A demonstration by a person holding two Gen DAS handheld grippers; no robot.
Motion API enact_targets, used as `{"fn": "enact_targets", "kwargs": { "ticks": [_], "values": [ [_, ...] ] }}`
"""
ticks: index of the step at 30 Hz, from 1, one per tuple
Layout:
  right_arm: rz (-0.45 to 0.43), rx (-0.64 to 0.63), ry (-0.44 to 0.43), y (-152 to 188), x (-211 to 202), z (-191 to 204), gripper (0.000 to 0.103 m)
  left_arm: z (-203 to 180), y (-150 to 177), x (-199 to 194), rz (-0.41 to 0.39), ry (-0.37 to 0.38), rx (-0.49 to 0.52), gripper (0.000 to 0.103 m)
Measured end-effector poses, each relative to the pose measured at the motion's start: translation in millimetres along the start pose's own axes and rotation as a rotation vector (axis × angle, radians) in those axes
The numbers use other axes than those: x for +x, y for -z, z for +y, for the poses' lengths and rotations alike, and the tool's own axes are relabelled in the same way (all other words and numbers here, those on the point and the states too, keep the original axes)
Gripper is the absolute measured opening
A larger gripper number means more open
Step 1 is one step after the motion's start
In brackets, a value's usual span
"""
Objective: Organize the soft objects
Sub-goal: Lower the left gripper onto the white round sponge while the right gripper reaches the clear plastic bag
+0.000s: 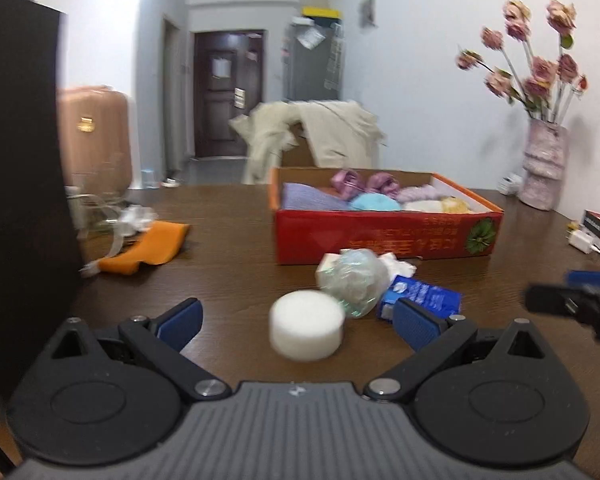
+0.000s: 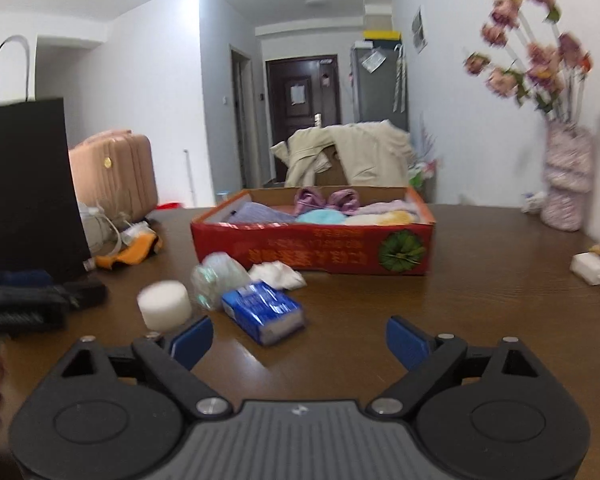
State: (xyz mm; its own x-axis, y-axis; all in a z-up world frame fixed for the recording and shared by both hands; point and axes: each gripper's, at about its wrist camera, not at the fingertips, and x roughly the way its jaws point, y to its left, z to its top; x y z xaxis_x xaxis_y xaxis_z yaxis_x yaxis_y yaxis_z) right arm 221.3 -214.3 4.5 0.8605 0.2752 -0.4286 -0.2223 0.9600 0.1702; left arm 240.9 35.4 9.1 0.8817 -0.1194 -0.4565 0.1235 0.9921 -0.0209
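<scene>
- Both tools are spread wide and grip nothing: the left tool [image 1: 296,318] has the white foam puck [image 1: 307,325] just ahead between its blue pads, not touching; the right tool [image 2: 300,340] frames bare desk [image 2: 480,280], with the blue tissue pack [image 2: 263,312] just ahead, toward its left pad.
- Loose soft things sit in a tight cluster near the red box [image 1: 384,236]: the puck, a crinkly clear-wrapped bundle [image 1: 354,280], a white crumpled cloth [image 2: 278,274] and the tissue pack. The box, farther back, already holds pastel soft items.
- Risk: the puck is light and round, so one pad meeting it first would likely shove or roll it away.
- Risk: the bundle lies close behind the puck; reaching too deep could snag it too.
- Risk: both tools work close together, each showing at the edge of the other's view, so converging on the cluster could knock them together.
- Risk: hard squeezing may deform the foam.
</scene>
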Motion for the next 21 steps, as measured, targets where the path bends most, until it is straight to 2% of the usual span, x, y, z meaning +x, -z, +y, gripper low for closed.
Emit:
{"fn": "enact_targets", "kwargs": {
  "ticks": [2,6,9,13,18,20,21],
  "values": [
    [0.029,0.043,-0.064,-17.3,23.3,-1.6,0.083,1.0,-4.6,21.8,0.04,0.033,0.005,0.103],
    [0.031,0.002,-0.099,-40.9,69.7,11.7,0.083,3.6,-5.1,56.5,0.078,0.03,0.036,0.099],
    [0.044,-0.033,-0.143,-50.2,104.3,24.7,0.08,10.1,-3.6,71.8,0.104,0.073,0.013,0.095],
    [0.077,-0.031,-0.171,-48.2,141.9,38.3,0.073,17.6,2.4,83.6,0.126,0.117,-0.003,0.082],
    [0.098,-0.005,-0.213,-33.8,164.7,41.8,0.066,23.1,7.2,86.4,0.123,0.152,-0.01,0.06],
    [0.112,0.001,-0.224,-28.3,168.1,40.4,0.053,23.2,7.7,86.2,0.122,0.154,-0.007,0.059],
    [0.119,0.007,-0.227,-26.6,169.2,39.1,0.051,23.4,7.9,86.5,0.122,0.153,-0.009,0.059]
  ]
}}
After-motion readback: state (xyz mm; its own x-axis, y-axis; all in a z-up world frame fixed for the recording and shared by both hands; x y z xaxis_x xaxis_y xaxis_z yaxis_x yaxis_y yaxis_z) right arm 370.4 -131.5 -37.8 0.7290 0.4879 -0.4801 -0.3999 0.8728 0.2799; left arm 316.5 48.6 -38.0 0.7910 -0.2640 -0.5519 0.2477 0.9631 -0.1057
